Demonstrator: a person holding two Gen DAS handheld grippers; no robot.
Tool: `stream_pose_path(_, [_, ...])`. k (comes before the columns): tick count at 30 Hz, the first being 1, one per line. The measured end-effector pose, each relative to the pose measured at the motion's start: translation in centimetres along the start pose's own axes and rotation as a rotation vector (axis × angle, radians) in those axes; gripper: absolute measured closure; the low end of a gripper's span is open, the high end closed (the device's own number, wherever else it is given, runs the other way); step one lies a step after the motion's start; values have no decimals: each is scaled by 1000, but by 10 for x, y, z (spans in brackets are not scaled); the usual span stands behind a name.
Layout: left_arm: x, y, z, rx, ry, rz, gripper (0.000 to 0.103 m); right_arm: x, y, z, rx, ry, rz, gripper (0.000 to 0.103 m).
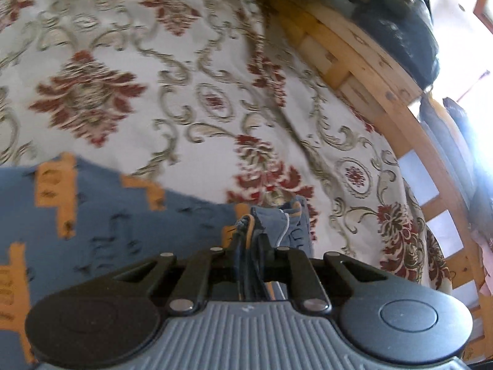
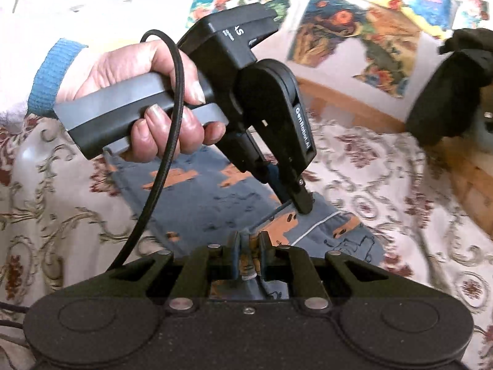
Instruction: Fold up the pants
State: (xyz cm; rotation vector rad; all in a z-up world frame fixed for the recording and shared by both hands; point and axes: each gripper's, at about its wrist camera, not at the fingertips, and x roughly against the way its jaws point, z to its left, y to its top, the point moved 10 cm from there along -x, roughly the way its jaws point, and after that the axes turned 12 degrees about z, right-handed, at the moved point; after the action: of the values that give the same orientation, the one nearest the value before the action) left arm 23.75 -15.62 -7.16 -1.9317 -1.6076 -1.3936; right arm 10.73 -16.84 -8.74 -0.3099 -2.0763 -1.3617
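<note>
The pants (image 1: 101, 215) are blue with orange patches and small dark marks. They lie on a flowered bedspread (image 1: 172, 86). My left gripper (image 1: 251, 240) is shut on a bunched edge of the pants, which sticks out past the fingertips. In the right wrist view the pants (image 2: 203, 197) stretch from the person's hand towards me. My right gripper (image 2: 249, 246) is shut on a fold of the pants near a white-stitched hem. The left gripper (image 2: 295, 203), held by a hand (image 2: 148, 92), pinches the cloth just beyond it.
A wooden bed frame (image 1: 385, 92) curves along the right side of the bedspread, with dark bags (image 1: 400, 15) on it. A black cable (image 2: 172, 123) hangs from the left gripper. Colourful pictures (image 2: 348, 30) and a dark cloth (image 2: 446, 86) lie beyond the bed.
</note>
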Motion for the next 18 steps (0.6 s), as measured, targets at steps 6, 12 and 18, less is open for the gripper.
stream_pose_path(6, [8, -15, 30, -1, 56, -63, 91, -28, 1, 30, 50, 55, 43, 90])
stream_pose_path(12, [-5, -28, 51, -24, 88, -90, 91, -54, -5, 45, 93, 57, 103, 90])
stream_pose_path(18, [-15, -29, 61, -30, 94, -56, 91, -62, -9, 50, 85, 43, 127, 90])
